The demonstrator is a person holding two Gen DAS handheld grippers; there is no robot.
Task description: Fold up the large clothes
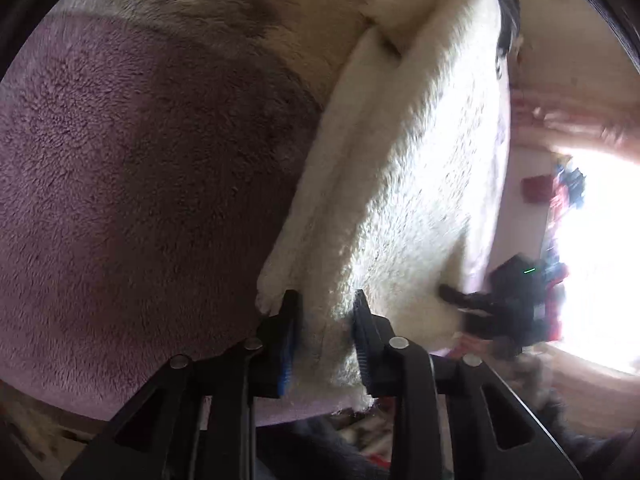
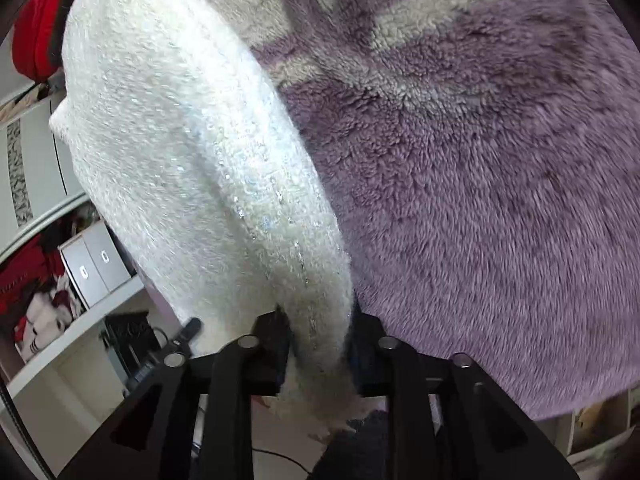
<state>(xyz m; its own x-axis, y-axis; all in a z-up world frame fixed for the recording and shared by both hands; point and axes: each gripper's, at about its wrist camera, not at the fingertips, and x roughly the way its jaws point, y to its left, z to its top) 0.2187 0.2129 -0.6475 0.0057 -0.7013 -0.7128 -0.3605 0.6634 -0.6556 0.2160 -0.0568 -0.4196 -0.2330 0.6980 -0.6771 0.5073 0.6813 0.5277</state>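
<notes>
The white fuzzy garment (image 1: 400, 184) hangs in the air between the two grippers, lifted clear above the purple fleece blanket (image 1: 132, 184) that covers the surface below — no part of it can be seen resting on the blanket from either wrist view. The left gripper (image 1: 326, 312) is clenched on a thick rolled hem of the garment, fabric bunched between its fingers. The right gripper (image 2: 320, 332) is likewise closed on a gathered end of the same knit, which spills through and below the jaws. The cloth looks soft, plush and bulky — probably light for its size but limp, so it will sag and swing between the two holds rather than keep a shape. Its sequinned threads, seen in the right wrist view, could snag. Thick seams and hem edges seem the safest places to grip, since the loose pile alone would likely slip or stretch.
</notes>
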